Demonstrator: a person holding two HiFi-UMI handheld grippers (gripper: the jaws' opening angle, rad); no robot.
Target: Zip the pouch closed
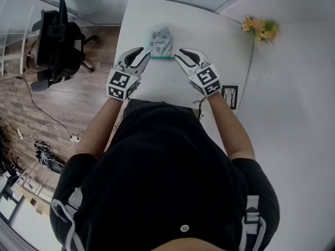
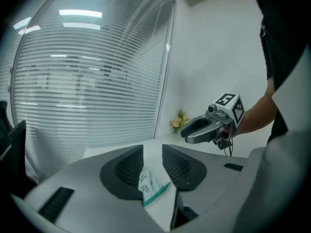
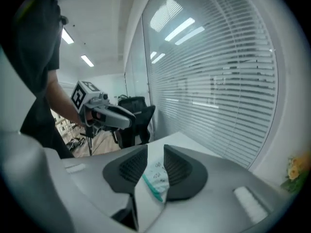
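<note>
Left gripper (image 1: pixel 144 55) and right gripper (image 1: pixel 181 55) both part-open, empty, clear of pale printed soft pouch with teal zip edge (image 1: pixel 159 42) lying flat on white tabletop (image 1: pixel 209 41) between them; unpinned, it may skid under a zip pull.

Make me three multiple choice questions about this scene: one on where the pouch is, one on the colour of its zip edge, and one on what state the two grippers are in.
1. Where is the pouch?
A. lying on the white table
B. in a basket
C. on a shelf

2. What colour is its zip edge?
A. red
B. green
C. yellow

3. How do the left gripper and the right gripper stand?
A. both shut on the pouch
B. one shut on it, one open
C. both open, holding nothing

Answers:
1 A: the head view shows it flat on the tabletop.
2 B: a green strip runs along its near edge.
3 C: each gripper view shows a gap between the jaws, with the pouch down on the table beyond them.
</note>
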